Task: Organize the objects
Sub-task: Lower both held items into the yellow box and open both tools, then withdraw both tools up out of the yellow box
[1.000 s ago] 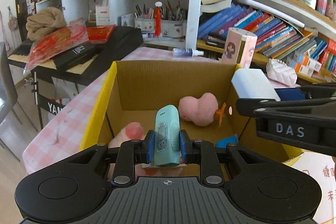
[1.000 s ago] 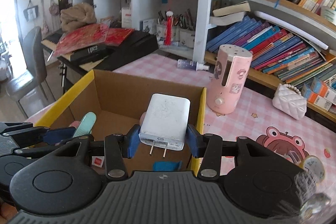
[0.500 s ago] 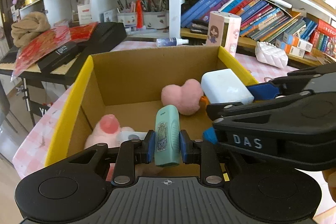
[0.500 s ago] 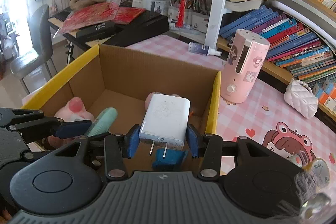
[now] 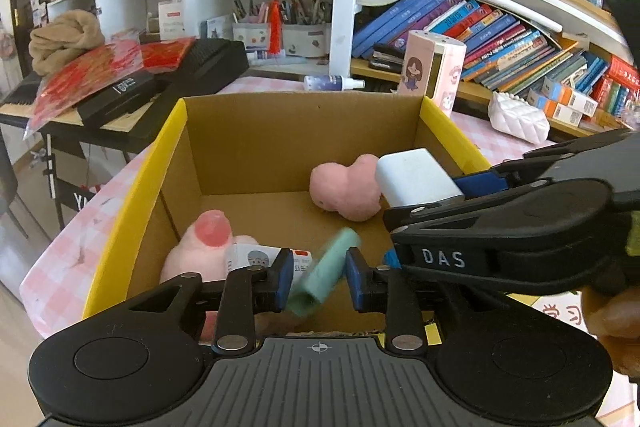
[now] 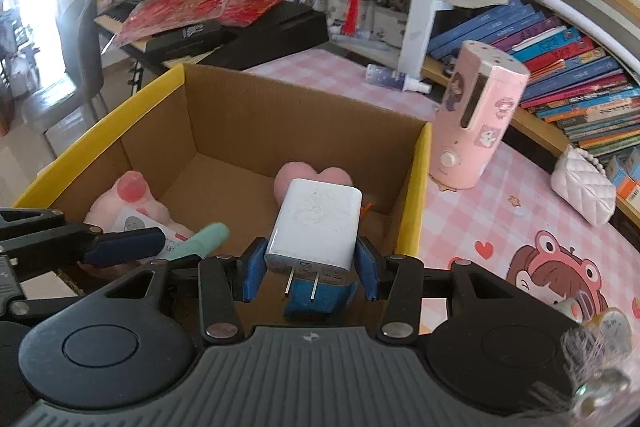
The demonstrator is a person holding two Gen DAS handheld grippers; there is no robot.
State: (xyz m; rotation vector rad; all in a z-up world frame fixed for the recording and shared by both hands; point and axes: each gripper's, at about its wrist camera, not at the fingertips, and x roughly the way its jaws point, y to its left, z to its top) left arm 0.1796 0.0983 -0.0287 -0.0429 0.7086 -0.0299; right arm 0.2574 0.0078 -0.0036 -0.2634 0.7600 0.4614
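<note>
Left wrist view: our left gripper [image 5: 315,279] jaws have just been opening, the light, slick tube [image 5: 325,271] tipping free over the box [image 5: 134,195]. At 2 o'clock, right gripper [image 6: 311,271] clamps the rigid charger [image 6: 314,227] by its flat sides.

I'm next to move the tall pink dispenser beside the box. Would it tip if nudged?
The pink dispenser probably tips easily: it stands tall on a narrow base. Its rounded body would likely roll once down. The smooth plastic looks somewhat slippery.

Ahead of the claws, bare floor at the cardboard box's [image 6: 208,143] far left corner; two pink plush toys [image 6: 128,201] [image 5: 347,189] flank it.
</note>
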